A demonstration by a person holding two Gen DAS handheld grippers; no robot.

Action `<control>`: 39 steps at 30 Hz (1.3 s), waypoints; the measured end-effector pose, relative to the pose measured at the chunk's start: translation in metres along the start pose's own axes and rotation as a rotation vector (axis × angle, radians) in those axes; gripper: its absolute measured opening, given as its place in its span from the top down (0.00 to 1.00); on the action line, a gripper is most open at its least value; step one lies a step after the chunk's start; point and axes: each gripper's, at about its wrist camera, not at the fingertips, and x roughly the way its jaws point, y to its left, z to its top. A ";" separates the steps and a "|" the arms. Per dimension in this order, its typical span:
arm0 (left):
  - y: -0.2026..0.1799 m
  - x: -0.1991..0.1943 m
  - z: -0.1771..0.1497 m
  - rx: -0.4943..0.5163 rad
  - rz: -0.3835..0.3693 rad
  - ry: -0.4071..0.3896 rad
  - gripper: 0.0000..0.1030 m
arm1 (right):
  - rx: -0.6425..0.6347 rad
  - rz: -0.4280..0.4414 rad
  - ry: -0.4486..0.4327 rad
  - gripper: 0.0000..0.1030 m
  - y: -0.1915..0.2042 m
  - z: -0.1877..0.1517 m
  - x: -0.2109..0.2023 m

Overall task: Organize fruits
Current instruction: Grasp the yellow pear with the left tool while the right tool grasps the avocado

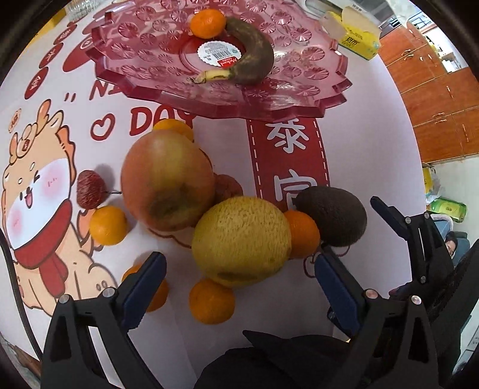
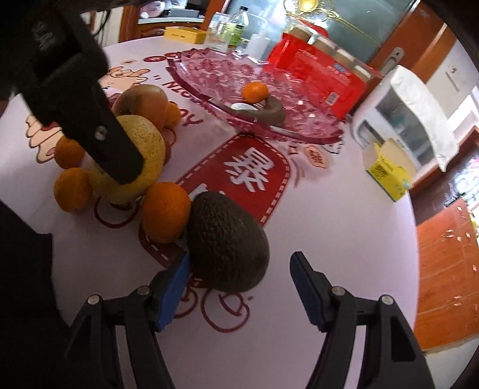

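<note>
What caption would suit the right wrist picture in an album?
Open right tongs close in on a dark avocado lying beside an orange on the tablecloth.

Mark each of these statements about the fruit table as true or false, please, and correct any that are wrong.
1. A banana and a mandarin lie on the red tray. True.
2. The right gripper is clamped shut on an orange. False: its jaws are open around the avocado.
3. The avocado is on the tray. False: it rests on the tablecloth.
4. The left gripper is open around the yellow melon. True.
5. The big apple sits between the melon and the tray. True.
</note>
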 end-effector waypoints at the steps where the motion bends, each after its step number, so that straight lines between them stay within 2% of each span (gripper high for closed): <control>1: 0.001 0.002 0.002 -0.003 -0.004 0.003 0.04 | -0.009 0.009 0.007 0.33 0.000 0.001 0.004; 4: 0.003 0.008 0.006 -0.019 -0.017 0.012 0.04 | -0.020 0.032 0.018 0.33 0.000 0.002 0.012; 10: 0.007 0.021 0.013 -0.058 -0.054 0.031 0.13 | 0.010 0.089 0.011 0.33 -0.003 0.004 0.024; 18: 0.015 0.035 0.020 -0.115 -0.108 0.034 0.19 | 0.047 0.123 -0.005 0.33 -0.010 0.005 0.029; 22: 0.018 0.036 0.022 -0.127 -0.134 0.010 0.32 | 0.042 0.137 -0.011 0.36 -0.010 0.005 0.029; 25: 0.019 0.036 0.023 -0.128 -0.133 0.008 0.32 | 0.046 0.167 -0.006 0.44 -0.009 0.005 0.028; 33: 0.016 0.036 0.028 -0.134 -0.132 0.001 0.33 | 0.081 0.152 0.009 0.44 -0.009 0.006 0.028; 35: 0.021 0.029 0.014 -0.134 -0.127 -0.002 0.34 | 0.092 0.151 0.012 0.45 -0.010 0.006 0.028; 39: 0.021 0.024 0.009 -0.144 -0.124 -0.039 0.34 | 0.130 0.165 0.021 0.45 -0.014 0.005 0.029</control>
